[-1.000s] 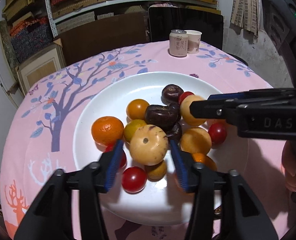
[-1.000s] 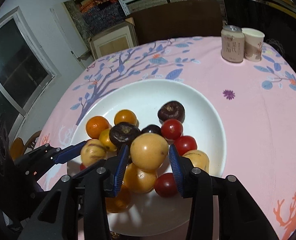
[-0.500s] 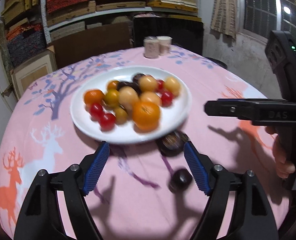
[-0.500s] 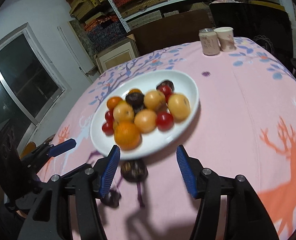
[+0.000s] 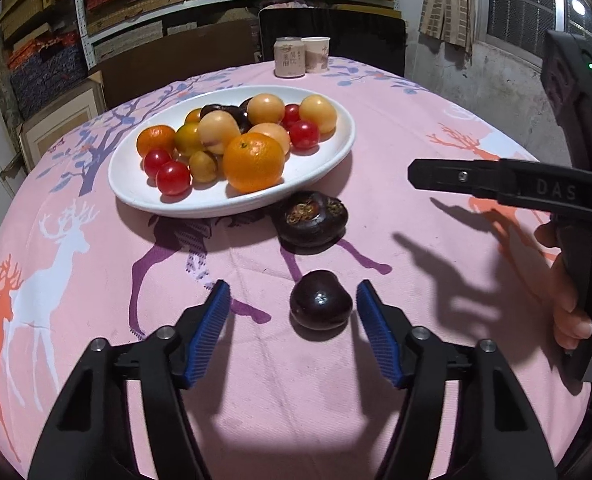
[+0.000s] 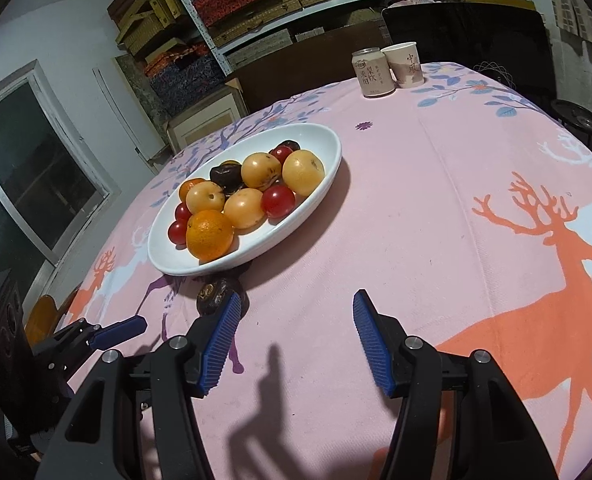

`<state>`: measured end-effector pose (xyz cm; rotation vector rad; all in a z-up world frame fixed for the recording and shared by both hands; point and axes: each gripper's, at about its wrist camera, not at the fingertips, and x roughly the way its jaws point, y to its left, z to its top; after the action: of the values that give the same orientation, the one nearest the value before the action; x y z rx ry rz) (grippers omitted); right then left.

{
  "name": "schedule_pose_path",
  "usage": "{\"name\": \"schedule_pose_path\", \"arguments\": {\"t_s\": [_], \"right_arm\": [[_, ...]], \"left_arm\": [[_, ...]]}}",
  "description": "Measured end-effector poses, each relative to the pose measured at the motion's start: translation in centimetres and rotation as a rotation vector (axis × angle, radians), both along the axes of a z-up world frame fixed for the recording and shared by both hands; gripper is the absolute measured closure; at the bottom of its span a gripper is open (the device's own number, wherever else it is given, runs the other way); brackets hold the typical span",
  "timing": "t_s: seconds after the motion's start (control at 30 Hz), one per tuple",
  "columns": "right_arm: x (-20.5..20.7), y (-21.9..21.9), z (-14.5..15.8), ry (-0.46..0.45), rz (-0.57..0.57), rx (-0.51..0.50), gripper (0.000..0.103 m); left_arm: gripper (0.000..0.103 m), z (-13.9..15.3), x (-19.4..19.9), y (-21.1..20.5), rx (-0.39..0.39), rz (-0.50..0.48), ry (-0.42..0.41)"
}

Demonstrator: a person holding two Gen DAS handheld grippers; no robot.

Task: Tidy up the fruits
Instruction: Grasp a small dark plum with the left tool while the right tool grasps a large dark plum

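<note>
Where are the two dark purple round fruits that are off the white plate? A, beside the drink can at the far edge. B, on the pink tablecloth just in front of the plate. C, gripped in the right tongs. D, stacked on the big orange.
B: the larger dark purple fruit lies against the white plate, and the smaller dark purple fruit sits nearer on the pink tablecloth.

Round table's cloth [image 5: 396, 128]: we see pink, printed with orange, white and purple deer and blue-leaved trees.
Oval glazed plate [image 5: 232, 204]: we see plain white.
Fruit heaped on it: we see one big orange [image 5: 253, 162], pale yellow-orange rounds, small glossy red ones.
Two fruits on the cloth [image 5: 311, 219]: we see dark purple-brown.
Ribbed gripper pads [image 5: 210, 332]: we see blue on black.
</note>
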<state>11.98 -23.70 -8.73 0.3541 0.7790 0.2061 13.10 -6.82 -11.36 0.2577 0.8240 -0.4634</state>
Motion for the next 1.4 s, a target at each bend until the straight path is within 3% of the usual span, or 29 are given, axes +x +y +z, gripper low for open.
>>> {"name": "schedule_pose_path", "arguments": {"t_s": [0.13, 0.27, 0.37, 0.43, 0.57, 0.67, 0.8, 1.23, 1.4], "right_arm": [[0.0, 0.5, 0.0, -0.004, 0.011, -0.022, 0.044], [-0.2, 0.7, -0.1, -0.001, 0.018, -0.032, 0.044], [-0.2, 0.8, -0.1, 0.000, 0.018, -0.034, 0.044], [-0.2, 0.8, 0.0, -0.001, 0.018, -0.034, 0.044], [-0.2, 0.8, 0.0, -0.002, 0.018, -0.034, 0.044], [-0.2, 0.8, 0.0, -0.001, 0.018, -0.034, 0.044], [-0.2, 0.8, 0.0, -0.001, 0.018, -0.033, 0.044], [-0.1, 0.7, 0.0, 0.003, 0.026, -0.042, 0.043], [-0.1, 1.1, -0.1, 0.005, 0.042, -0.050, 0.043]], "left_arm": [[0.044, -0.1, -0.1, -0.5, 0.014, -0.013, -0.014], [0.060, -0.3, -0.5, -1.4, 0.036, -0.059, -0.019], [0.066, -0.6, -0.7, -2.0, 0.063, -0.087, -0.024], [0.066, -0.8, -0.6, -2.2, 0.069, -0.091, -0.011], [0.048, -1.3, 0.4, -1.7, 0.065, -0.048, 0.026], [0.047, -1.3, 0.5, -1.6, 0.055, -0.045, 0.033], [0.072, -1.1, 0.0, -1.9, 0.059, -0.071, 0.014], [0.073, -0.6, 0.3, -0.9, 0.013, -0.026, 0.013], [0.073, 0.8, 0.3, 1.3, -0.035, 0.039, -0.025]]}}
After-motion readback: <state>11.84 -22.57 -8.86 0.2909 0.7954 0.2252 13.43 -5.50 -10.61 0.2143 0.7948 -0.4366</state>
